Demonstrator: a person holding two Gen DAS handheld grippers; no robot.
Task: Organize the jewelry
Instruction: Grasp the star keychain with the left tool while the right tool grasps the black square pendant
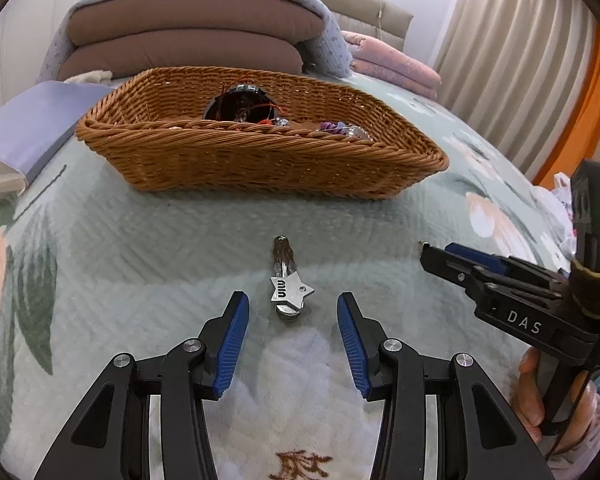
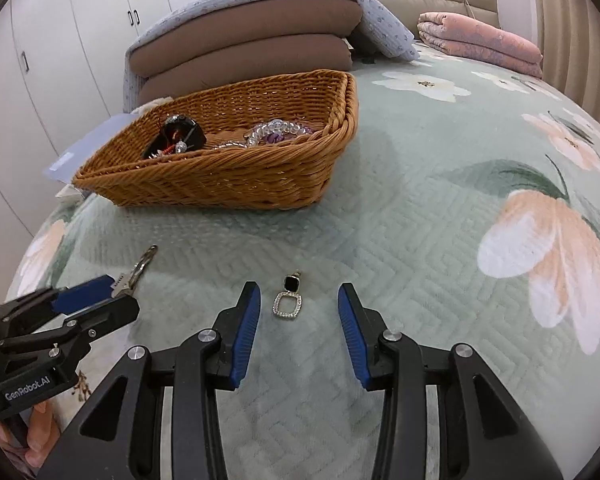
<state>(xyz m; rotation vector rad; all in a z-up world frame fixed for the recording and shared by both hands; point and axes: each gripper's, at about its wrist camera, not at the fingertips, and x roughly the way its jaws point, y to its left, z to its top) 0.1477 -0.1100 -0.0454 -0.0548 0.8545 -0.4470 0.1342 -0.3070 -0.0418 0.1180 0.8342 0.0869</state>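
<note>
A silver star-shaped hair clip (image 1: 288, 286) lies on the green bedspread between the fingertips of my open left gripper (image 1: 293, 300); it also shows in the right wrist view (image 2: 134, 270). A black-and-silver earring (image 2: 288, 298) lies between the fingertips of my open right gripper (image 2: 299, 292). Neither gripper holds anything. The wicker basket (image 1: 260, 160) stands further back and holds a black round piece (image 2: 180, 136), clear and purple beaded bracelets (image 2: 276, 132) and red thread. The right gripper (image 1: 432, 258) shows at the right of the left wrist view, the left gripper (image 2: 100, 292) at the left of the right wrist view.
Stacked brown cushions under a blue quilt (image 1: 188, 36) lie behind the basket. A folded pink blanket (image 2: 480, 40) lies at the back right. A pale purple folder (image 1: 28, 128) lies left of the basket. White wardrobe doors (image 2: 60, 40) stand at the left.
</note>
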